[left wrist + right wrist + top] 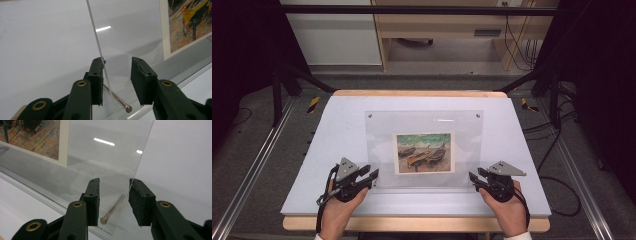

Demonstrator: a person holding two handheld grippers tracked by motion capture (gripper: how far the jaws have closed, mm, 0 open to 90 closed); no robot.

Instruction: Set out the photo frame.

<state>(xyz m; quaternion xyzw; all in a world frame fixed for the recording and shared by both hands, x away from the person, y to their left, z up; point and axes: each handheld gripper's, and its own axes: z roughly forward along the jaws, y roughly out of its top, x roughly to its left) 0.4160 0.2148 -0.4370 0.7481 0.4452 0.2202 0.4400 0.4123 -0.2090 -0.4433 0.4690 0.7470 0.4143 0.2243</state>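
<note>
A clear acrylic picture frame (pixel 424 127) lies flat on the white board, with a boat painting (pixel 424 152) in its middle. My left gripper (pixel 371 175) is at the frame's near left corner and my right gripper (pixel 476 175) at its near right corner. In the left gripper view the jaws (pixel 117 62) stand apart around a thin metal pin (pixel 118 100); the left pad touches the clear sheet's edge (pixel 98 47). In the right gripper view the jaws (pixel 113 182) straddle a like pin (pixel 112 210) with gaps on both sides, beside the sheet's edge (pixel 140 165).
Two small screws (pixel 370 115) (pixel 478 115) mark the frame's far corners. The white board (pixel 337 130) rests on a wooden table with a near edge (pixel 412 224). Metal rails (pixel 257 165) run along both sides, and cables (pixel 557 145) lie on the floor at right.
</note>
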